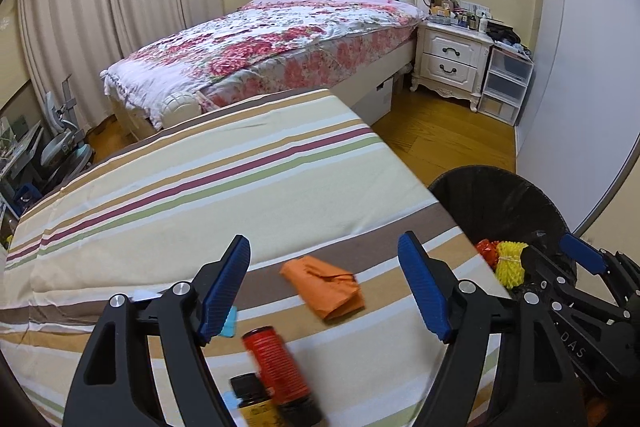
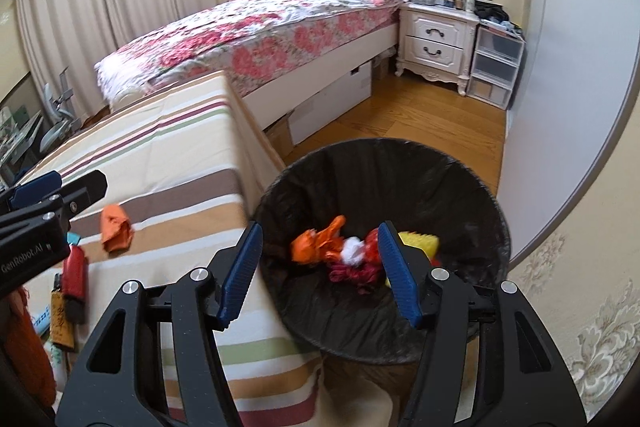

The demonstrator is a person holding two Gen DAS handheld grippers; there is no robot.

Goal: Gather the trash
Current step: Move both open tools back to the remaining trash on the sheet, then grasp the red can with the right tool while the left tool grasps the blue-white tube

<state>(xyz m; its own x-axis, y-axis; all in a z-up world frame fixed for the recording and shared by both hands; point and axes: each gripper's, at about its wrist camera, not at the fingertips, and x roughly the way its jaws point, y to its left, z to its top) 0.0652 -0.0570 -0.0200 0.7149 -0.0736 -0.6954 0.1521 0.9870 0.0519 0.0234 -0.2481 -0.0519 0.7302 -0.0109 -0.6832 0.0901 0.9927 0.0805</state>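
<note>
Gaping right tool (image 2: pixel 320 267) hovers over bin (image 2: pixel 472 187) (orange wrapper (image 2: pixel 320 243) inside).

Table (image 1: pixel 200 195) is the landmark: bin (image 2: pixel 384 179) just right of it, bed (image 1: pixel 280 43) behind it. On table: paper wad (image 1: pixel 324 287), can (image 1: pixel 276 367) nearer, bottle (image 1: pixel 252 399) beside can. Trash (image 2: pixel 340 251) in bin.

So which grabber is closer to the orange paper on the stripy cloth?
Left. The left gripper hangs open right over the orange paper. The right gripper is off to the side, open above the black bin.
</note>
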